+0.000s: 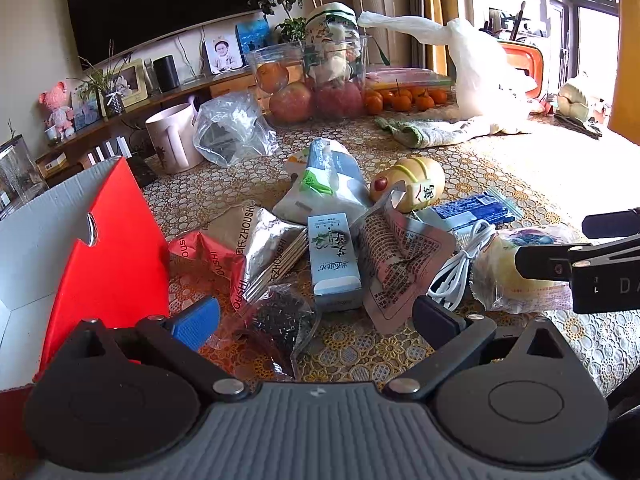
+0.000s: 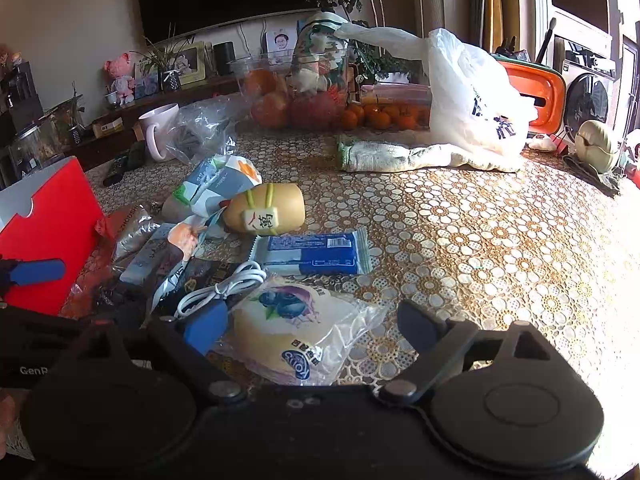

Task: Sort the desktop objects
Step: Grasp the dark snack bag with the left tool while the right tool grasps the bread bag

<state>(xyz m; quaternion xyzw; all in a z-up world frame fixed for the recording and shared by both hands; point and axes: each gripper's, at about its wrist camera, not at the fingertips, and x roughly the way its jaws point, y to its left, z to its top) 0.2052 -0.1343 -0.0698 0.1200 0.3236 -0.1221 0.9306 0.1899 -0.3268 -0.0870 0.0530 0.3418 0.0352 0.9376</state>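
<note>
Clutter fills the left wrist view, and we take the tall white carton with green print as our landmark. Our left gripper hovers just in front of it with the jaws spread wide and nothing between them; its blue pad sits left of the carton, beside the red box. Left of the carton lies a red and silver foil packet, behind it a grey and white pouch, and right of it a crumpled printed sachet touching the carton's side. Further right we see a coiled white cable, then a bagged bun with the other gripper's black finger just over it. A yellow capsule toy rests behind the sachet. A clear packet of dark bits lies just before the carton. In the right wrist view, our right gripper is also wide open and holds nothing, though the bagged bun lies between its fingers on the lace tablecloth. Here the carton is hard to make out at far left, among the wrappers. Well right of it sit the cable and a blue wafer packet, with the toy behind them.
</note>
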